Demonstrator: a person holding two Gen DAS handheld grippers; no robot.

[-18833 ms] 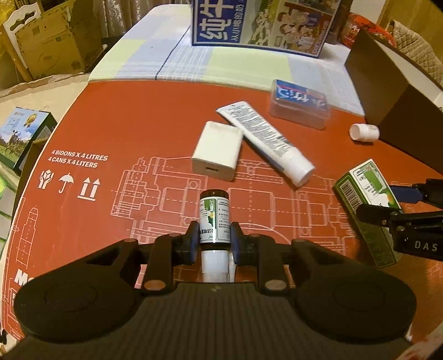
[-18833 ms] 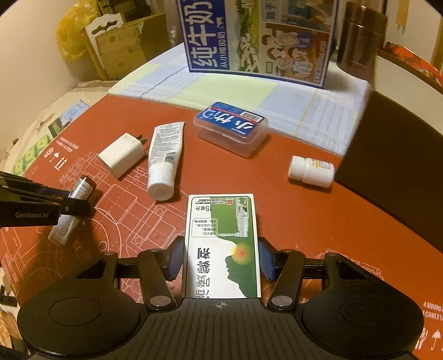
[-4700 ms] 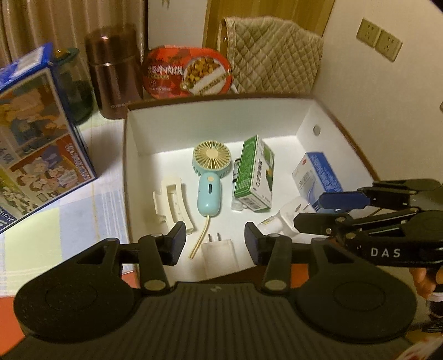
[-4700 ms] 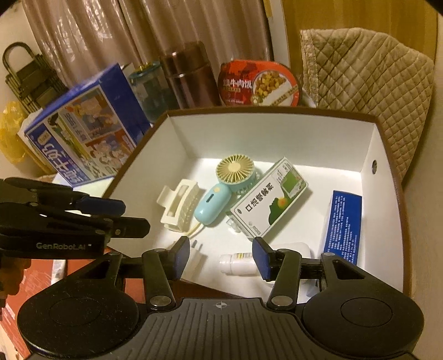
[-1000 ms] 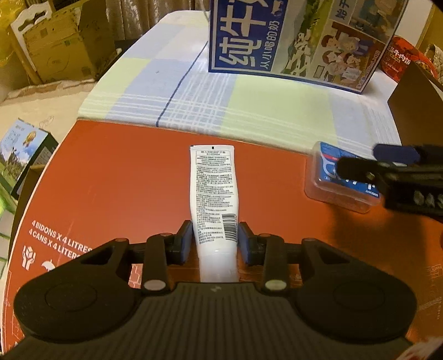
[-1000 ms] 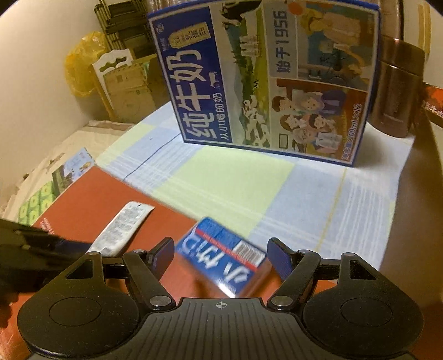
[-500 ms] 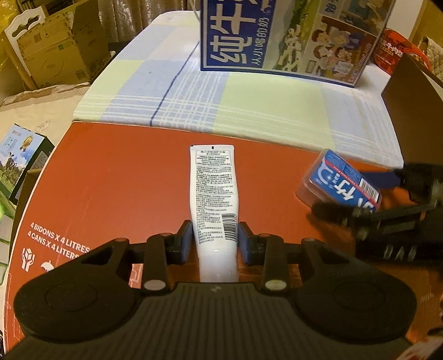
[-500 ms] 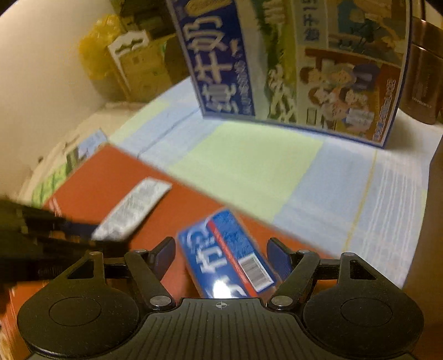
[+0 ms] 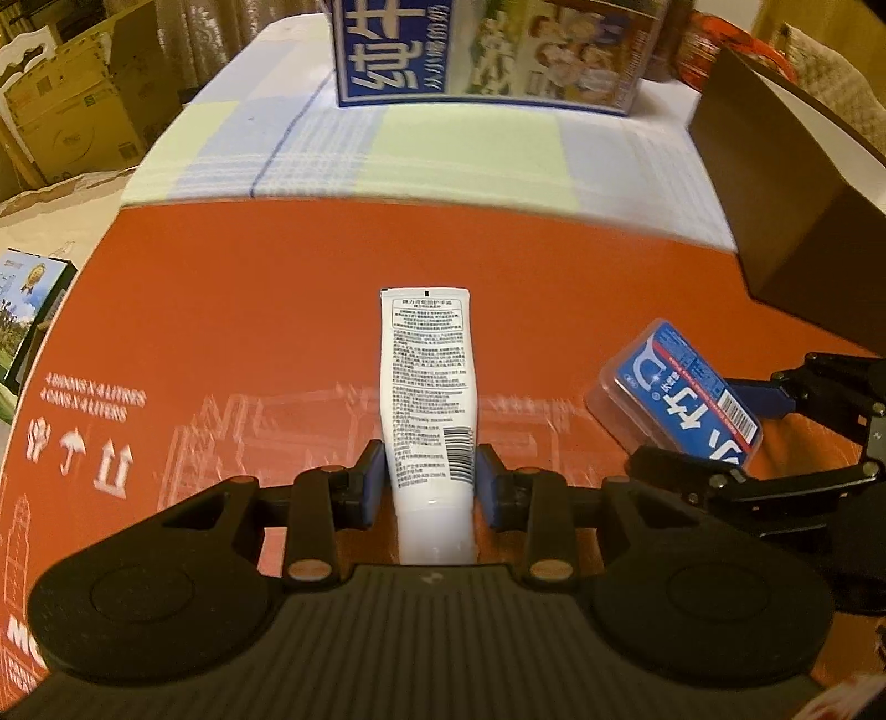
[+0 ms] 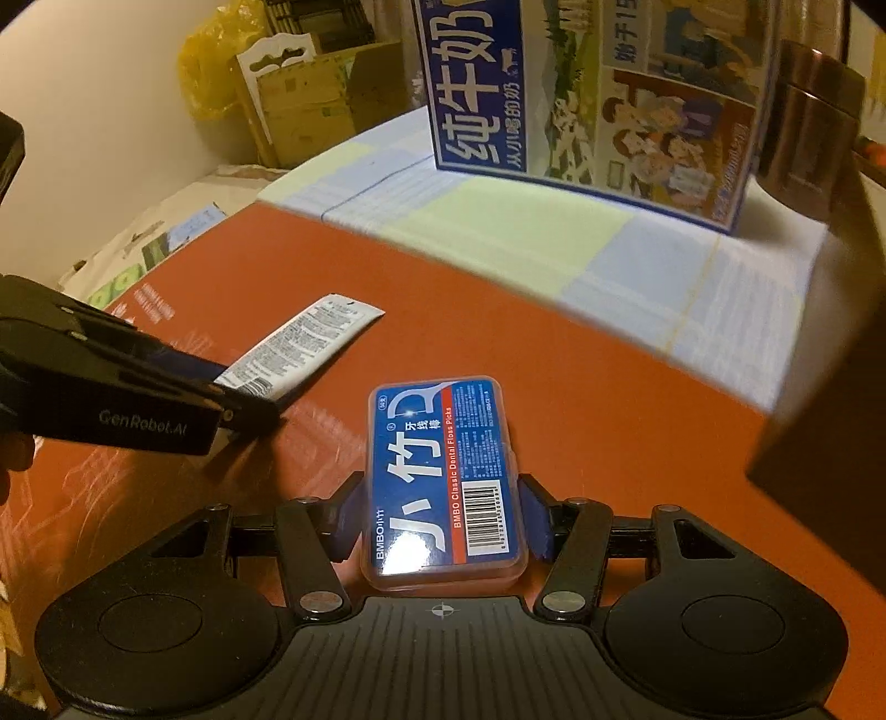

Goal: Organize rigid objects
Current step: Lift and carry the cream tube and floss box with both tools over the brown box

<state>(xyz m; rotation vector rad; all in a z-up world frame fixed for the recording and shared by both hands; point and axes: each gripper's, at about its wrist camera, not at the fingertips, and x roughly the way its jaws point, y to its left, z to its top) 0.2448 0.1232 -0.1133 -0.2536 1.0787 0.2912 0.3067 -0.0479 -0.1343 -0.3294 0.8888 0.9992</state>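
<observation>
Since a second ago the right gripper (image 10: 440,518) has closed onto the floss-pick case (image 10: 443,482) on the red board (image 9: 249,310); the left gripper (image 9: 429,479) clamps the cream tube (image 9: 429,387) (both apparently last, unboxed).

A broad stretch of bare orange board (image 9: 266,288) lies open ahead and to the left. The far side is closed off by a tall blue milk carton (image 9: 487,50) on the checked cloth (image 9: 421,160). The right side is blocked by a dark brown box (image 9: 797,183); a copper flask (image 10: 814,116) stands behind it.
</observation>
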